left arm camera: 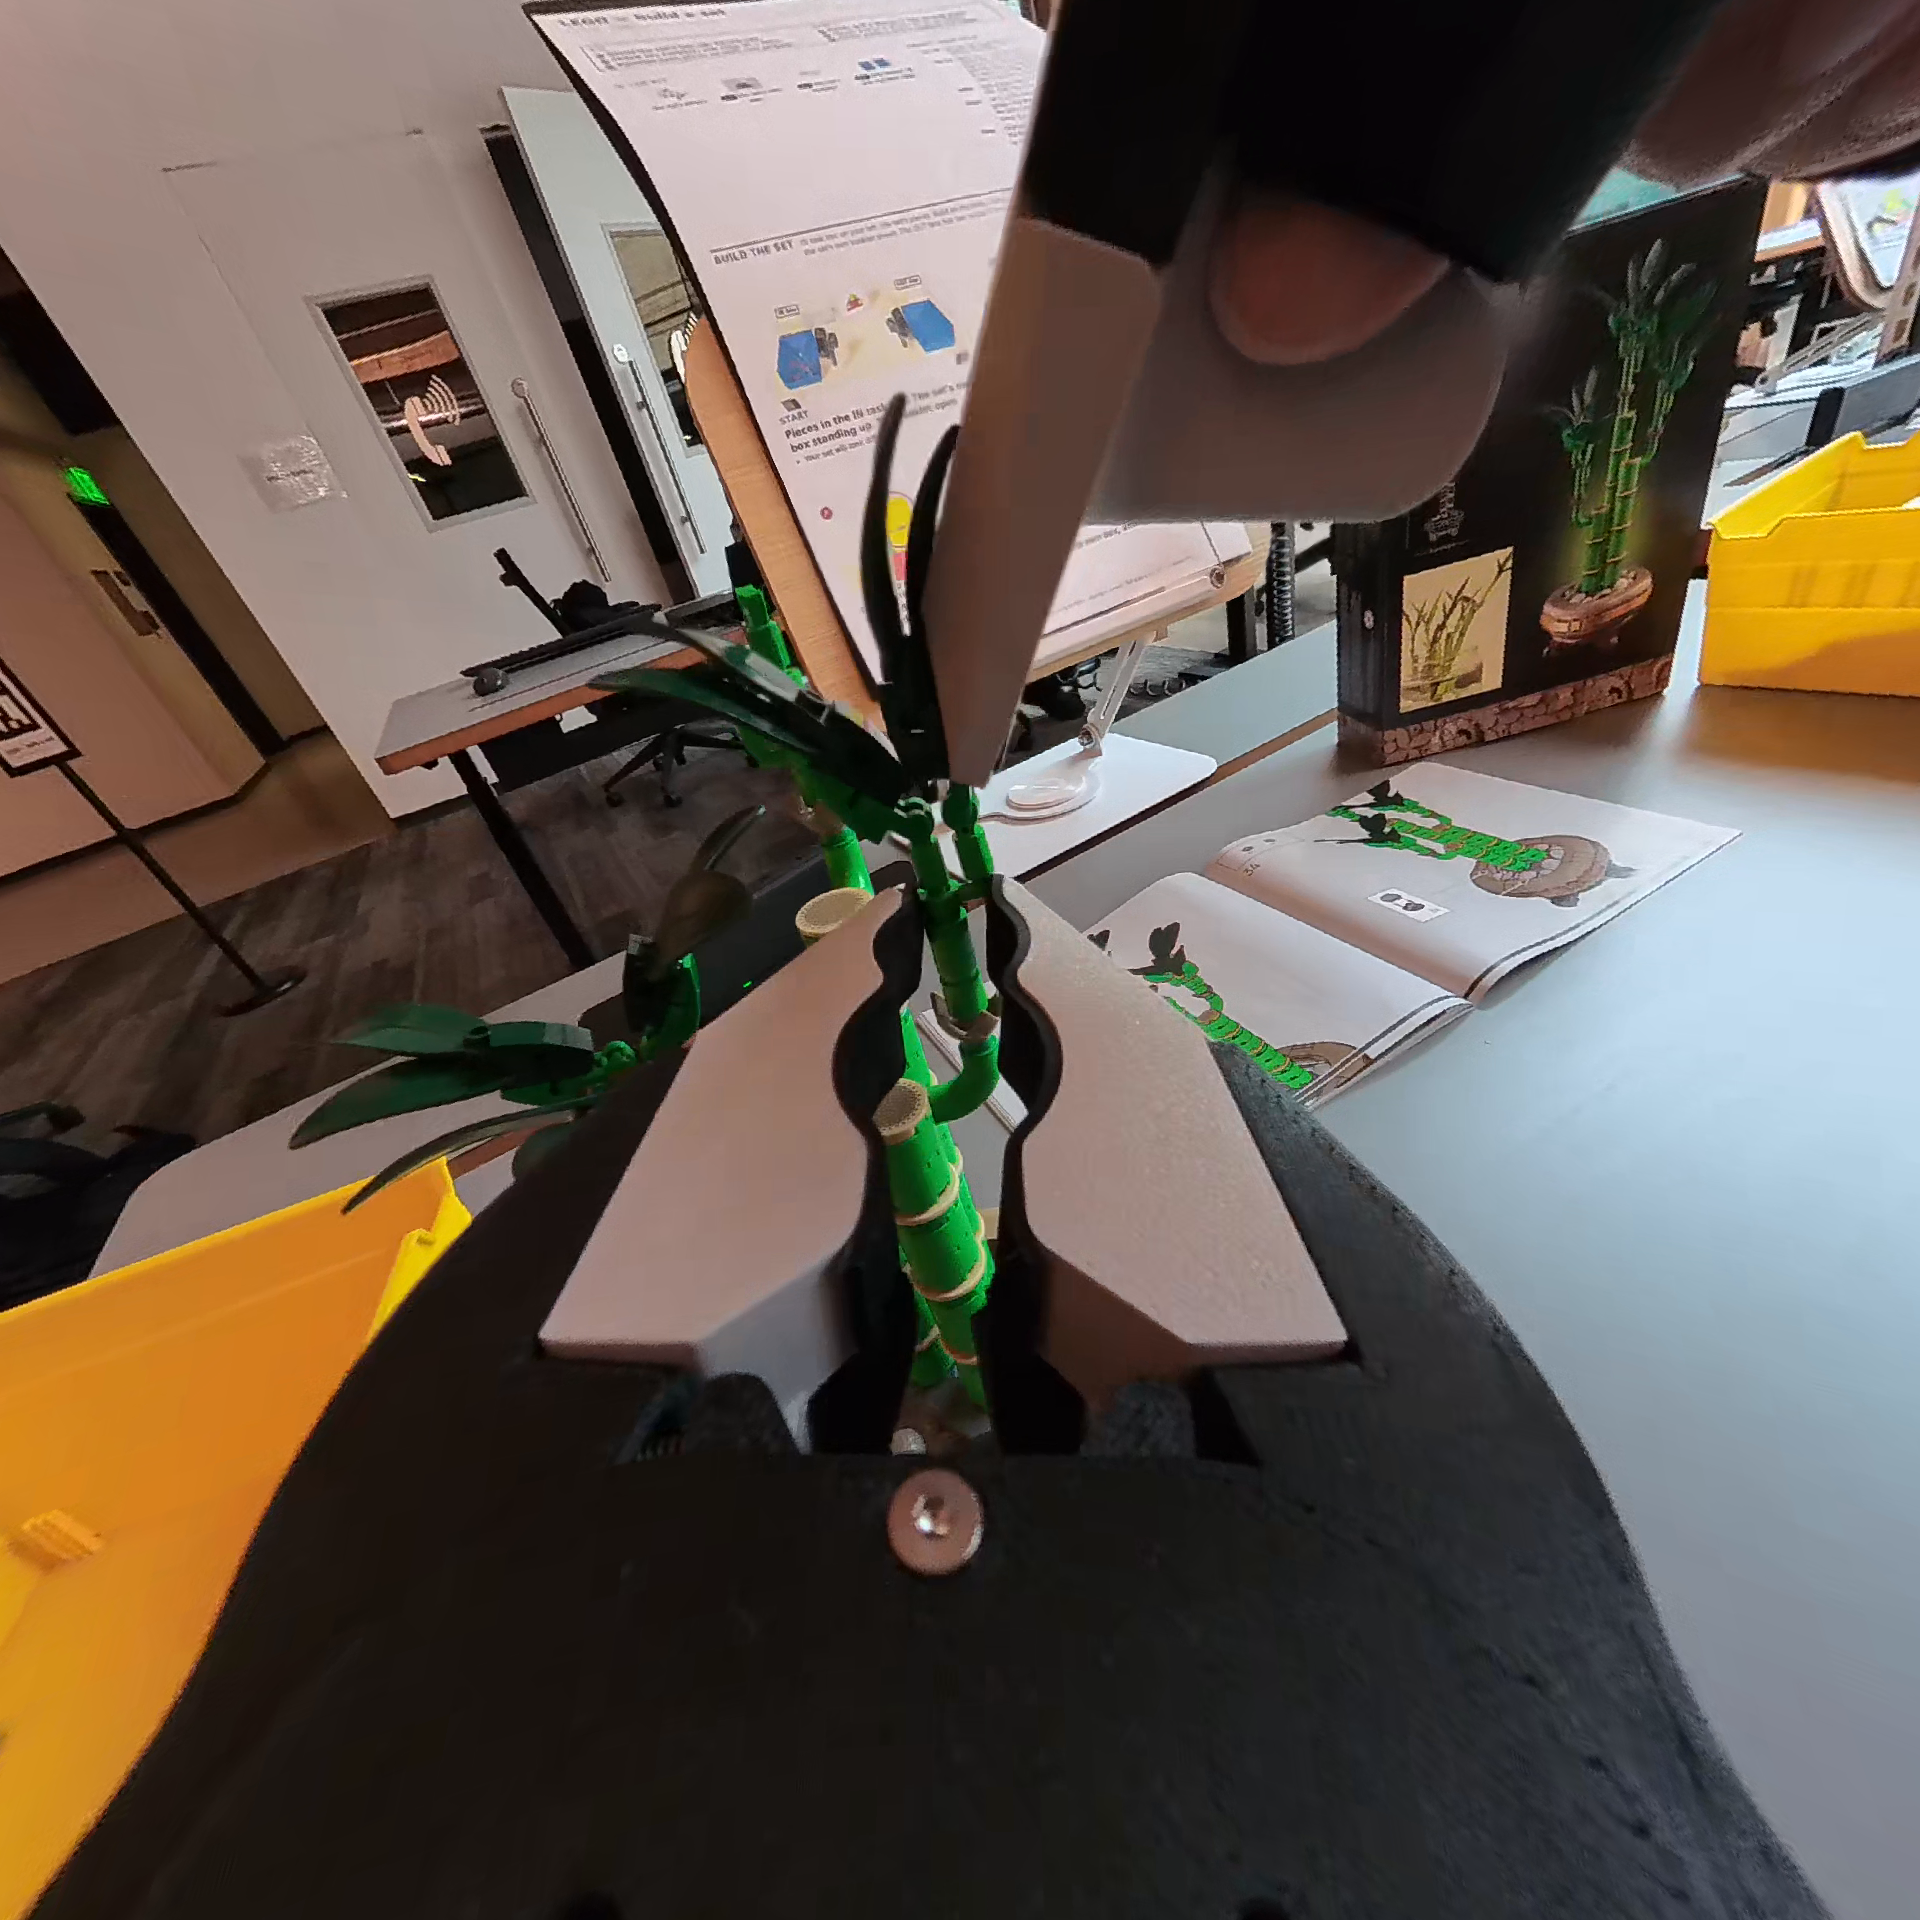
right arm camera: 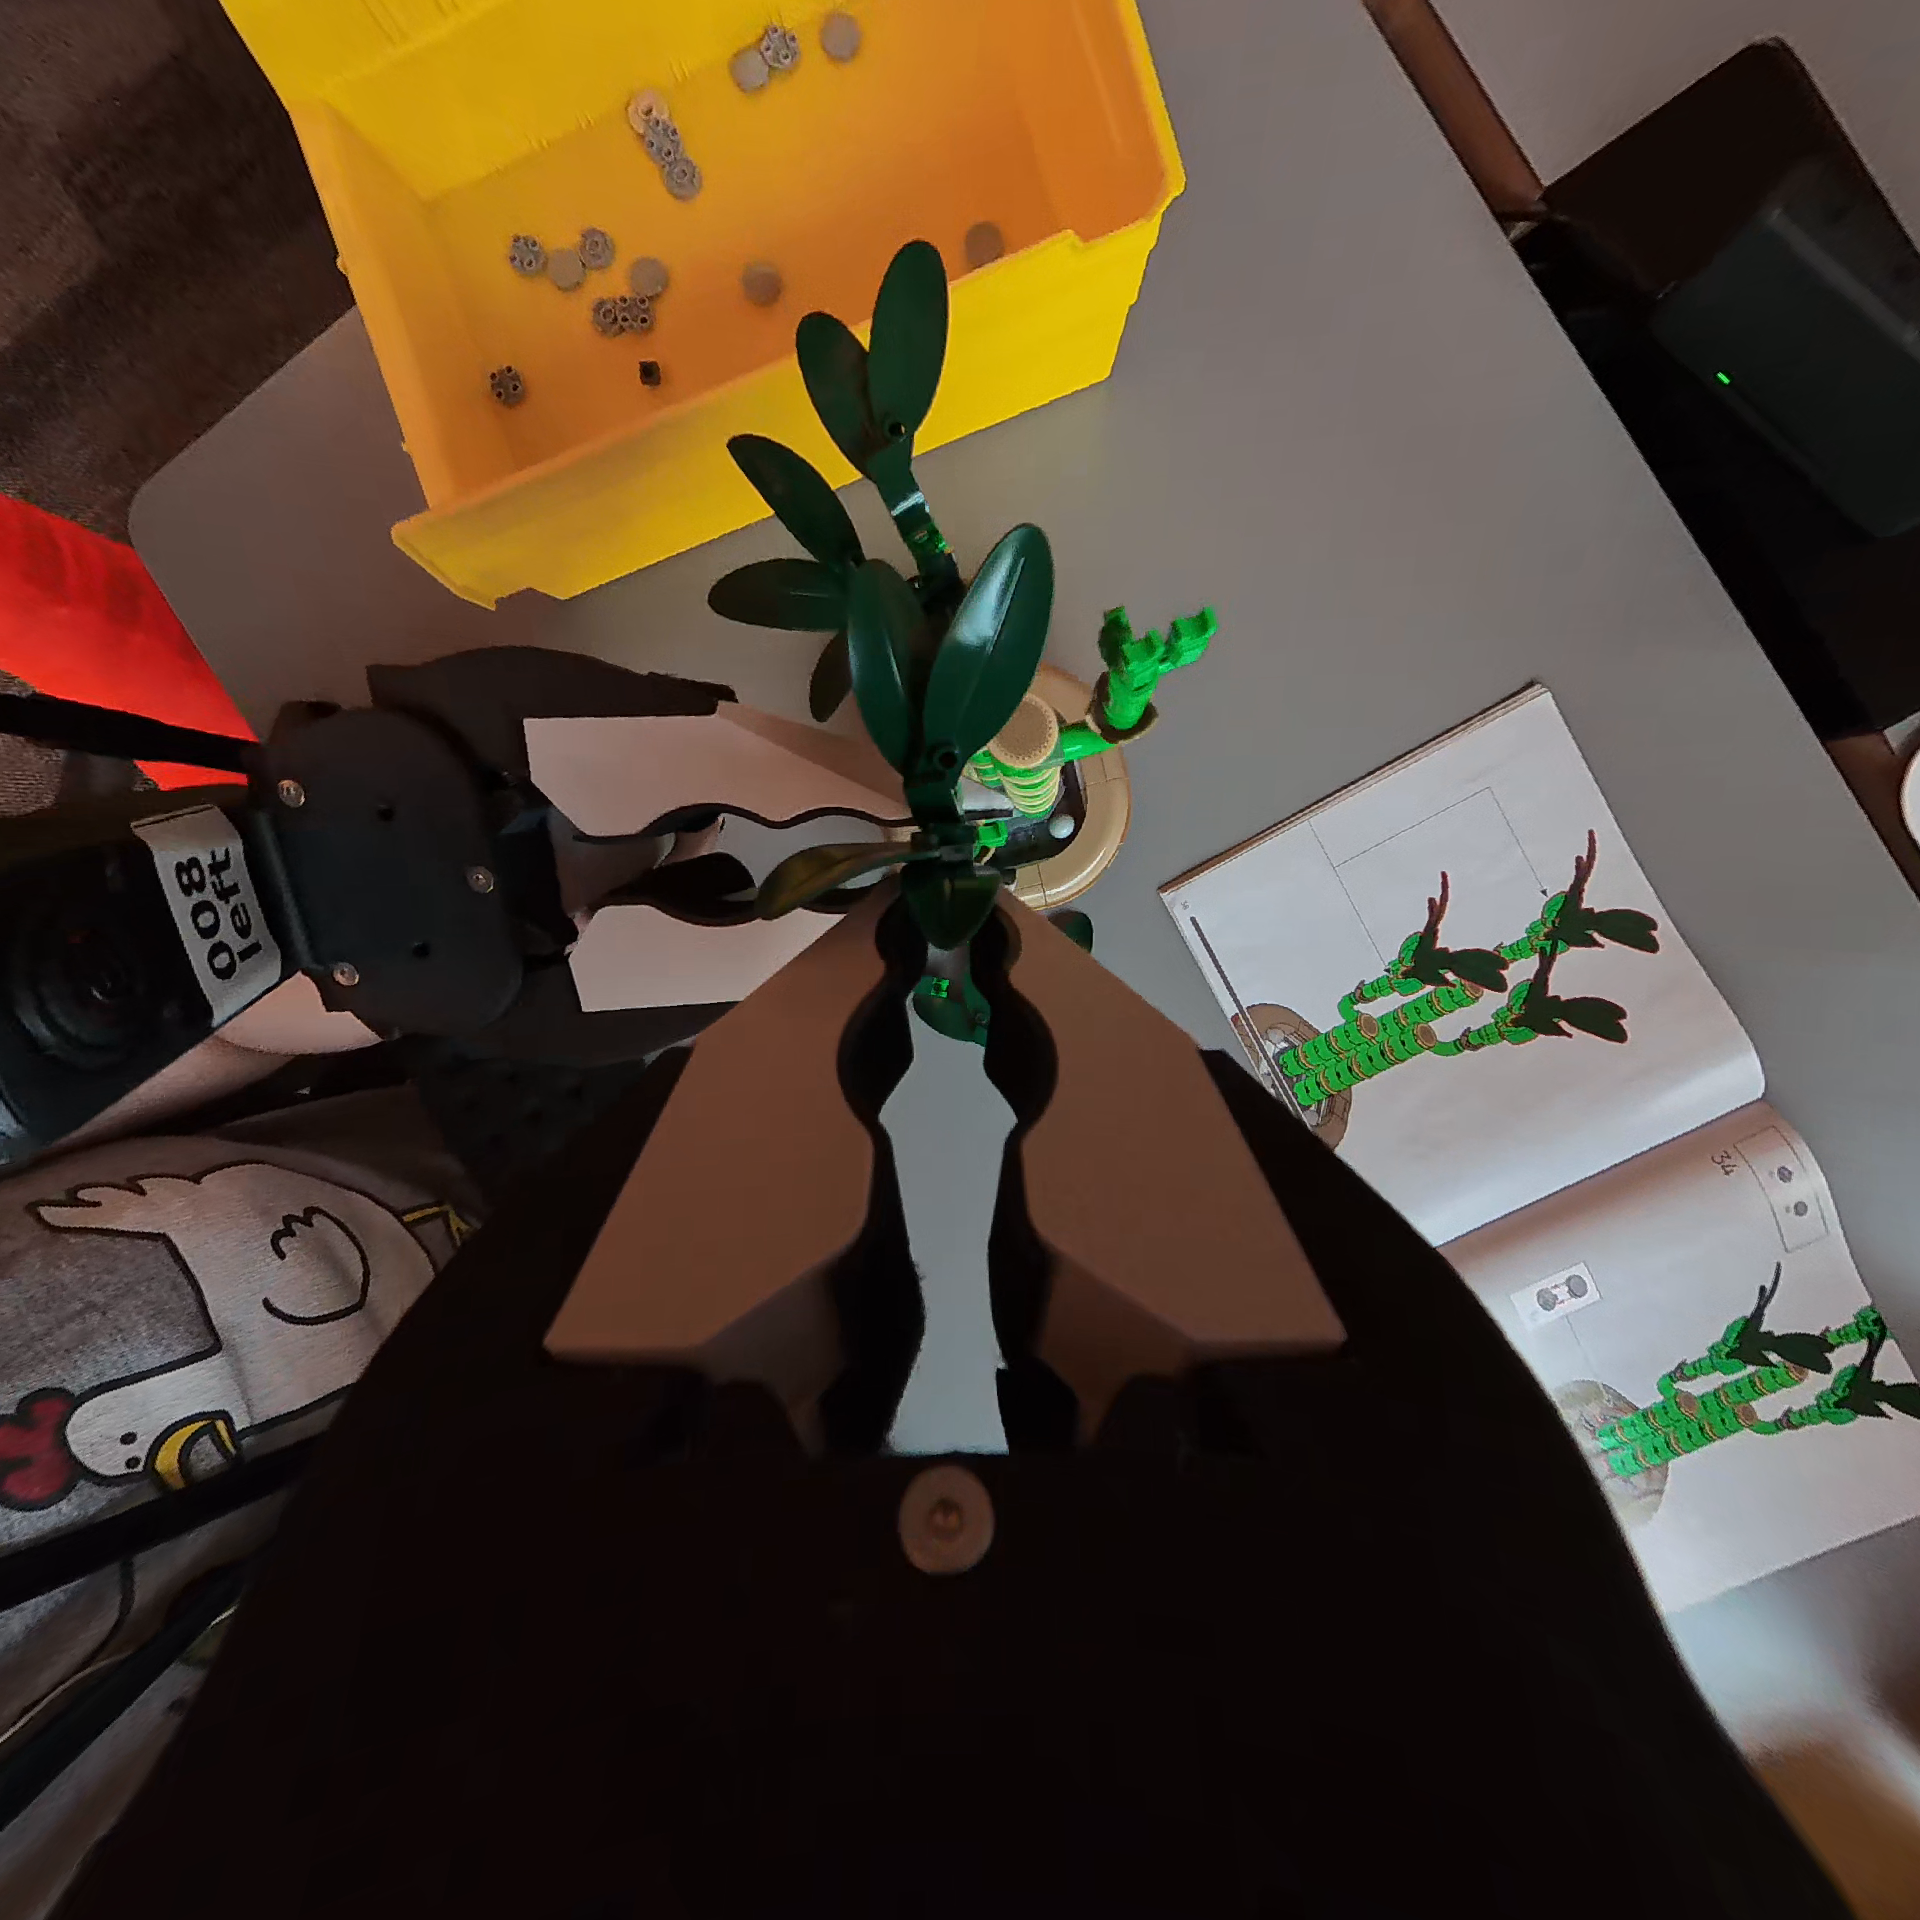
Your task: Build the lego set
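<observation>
A green bamboo Lego model (left arm camera: 935,1195) with tan rings and dark green leaves stands on the grey table. From above, in the right wrist view, it (right arm camera: 1023,769) rises from a round tan base (right arm camera: 1101,821). My left gripper (left arm camera: 951,904) is shut on a thin upper branch of the stem; it also shows in the right wrist view (right arm camera: 883,857), reaching in from the left. My right gripper (right arm camera: 943,940) is shut on a dark green leaf cluster (right arm camera: 940,904) at the top of that branch. In the left wrist view it (left arm camera: 966,769) comes down from above.
A yellow bin (right arm camera: 727,499) with small grey round pieces stands behind the model, and another yellow bin (left arm camera: 1818,603) is at the right. An open instruction booklet (right arm camera: 1455,935) lies to the right. The set's box (left arm camera: 1538,520) and a printed sheet on a stand (left arm camera: 831,260) stand farther back. Both grippers' tips are close together, under 4 cm apart.
</observation>
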`<state>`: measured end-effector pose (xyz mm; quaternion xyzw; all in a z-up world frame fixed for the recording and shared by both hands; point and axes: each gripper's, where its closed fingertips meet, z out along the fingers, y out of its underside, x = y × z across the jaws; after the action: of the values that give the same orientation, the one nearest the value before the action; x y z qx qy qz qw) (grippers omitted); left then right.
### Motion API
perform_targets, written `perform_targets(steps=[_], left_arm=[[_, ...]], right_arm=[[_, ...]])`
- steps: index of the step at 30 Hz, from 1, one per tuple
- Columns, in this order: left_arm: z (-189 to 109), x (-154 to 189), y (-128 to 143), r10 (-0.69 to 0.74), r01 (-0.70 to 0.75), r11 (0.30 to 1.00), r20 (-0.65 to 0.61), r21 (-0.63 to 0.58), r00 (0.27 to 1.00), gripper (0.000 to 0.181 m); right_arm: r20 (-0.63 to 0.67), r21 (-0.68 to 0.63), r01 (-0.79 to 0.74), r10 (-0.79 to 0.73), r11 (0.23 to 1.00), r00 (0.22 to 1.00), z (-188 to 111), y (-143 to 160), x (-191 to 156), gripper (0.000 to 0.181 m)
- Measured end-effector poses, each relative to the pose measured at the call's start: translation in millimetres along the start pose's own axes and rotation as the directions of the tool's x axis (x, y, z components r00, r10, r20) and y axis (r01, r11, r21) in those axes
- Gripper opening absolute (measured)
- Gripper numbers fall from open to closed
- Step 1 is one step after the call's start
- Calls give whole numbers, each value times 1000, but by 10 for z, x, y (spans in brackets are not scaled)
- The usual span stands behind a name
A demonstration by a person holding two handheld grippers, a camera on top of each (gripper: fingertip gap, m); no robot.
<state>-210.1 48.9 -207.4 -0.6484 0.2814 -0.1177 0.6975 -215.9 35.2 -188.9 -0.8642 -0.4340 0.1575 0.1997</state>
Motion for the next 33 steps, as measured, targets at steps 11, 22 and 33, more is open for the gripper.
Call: perform_targets(steps=[11,22,33], left_arm=[[14,21,-1,-14,13,1000,-6,-6,1000,9],[26,25,1,-1,1,1000,-1,-10,1000,9],[-2,-17,-1,-29,29,999,-5,14,1000,10]], right_arm=[[-10,-82,-33,32,996,999,10,38,15,6],[-39,-46,-20,18,999,999,5,33,24,7],[-54,352,60,-43,934,998,3,-12,-11,7]])
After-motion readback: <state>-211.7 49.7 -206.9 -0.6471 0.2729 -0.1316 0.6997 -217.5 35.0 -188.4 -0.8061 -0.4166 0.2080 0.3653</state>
